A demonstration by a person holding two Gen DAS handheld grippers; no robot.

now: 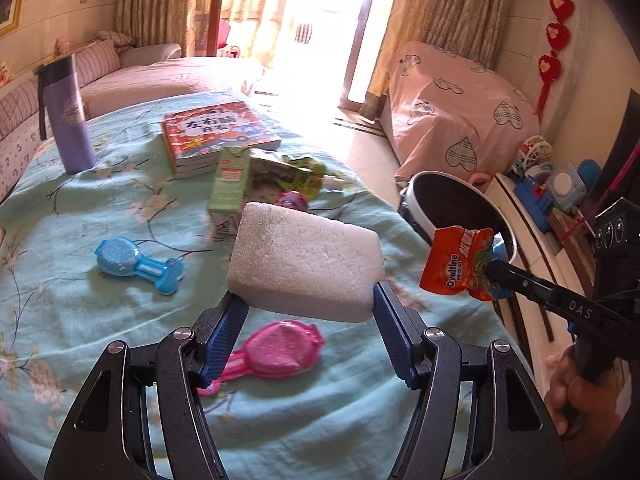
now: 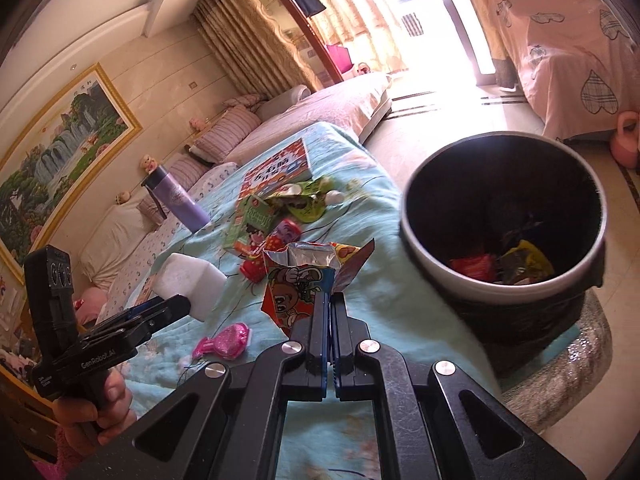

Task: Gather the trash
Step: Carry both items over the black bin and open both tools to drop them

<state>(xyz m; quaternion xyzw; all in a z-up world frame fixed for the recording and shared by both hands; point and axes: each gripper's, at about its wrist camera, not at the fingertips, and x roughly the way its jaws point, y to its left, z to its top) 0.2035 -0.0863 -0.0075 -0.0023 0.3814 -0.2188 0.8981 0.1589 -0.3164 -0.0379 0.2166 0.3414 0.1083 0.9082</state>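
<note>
Over on the far left we've got a purple bottle (image 1: 68,120) standing upright on the counter (image 1: 60,320), which wears a teal flowered cloth. Next along, a blue toy (image 1: 136,266) lies flat, and behind it a stack of red books (image 1: 216,136). Just in front of the books we see a small heap of trash: a green carton (image 1: 230,190) standing up, with crumpled green wrappers (image 1: 292,172) beside it.

Now to our left gripper (image 1: 308,308): its jaws are clamped on a white foam block (image 1: 304,264), one blue pad at each lower corner, and the block hangs clear above the cloth. Beneath it a pink toy (image 1: 276,350) rests on the counter.

Moving right, our right gripper (image 2: 330,304) has its jaws pressed together on a torn orange snack packet (image 2: 298,280), pinching its lower edge so the open foil top points upward. The packet is off the cloth, near the bin's rim but not over it.

Furthest right sits the black bin (image 2: 424,248), at the counter's edge, with a red wrapper (image 2: 472,266) and a yellow wrapper (image 2: 528,262) lying at its bottom.
</note>
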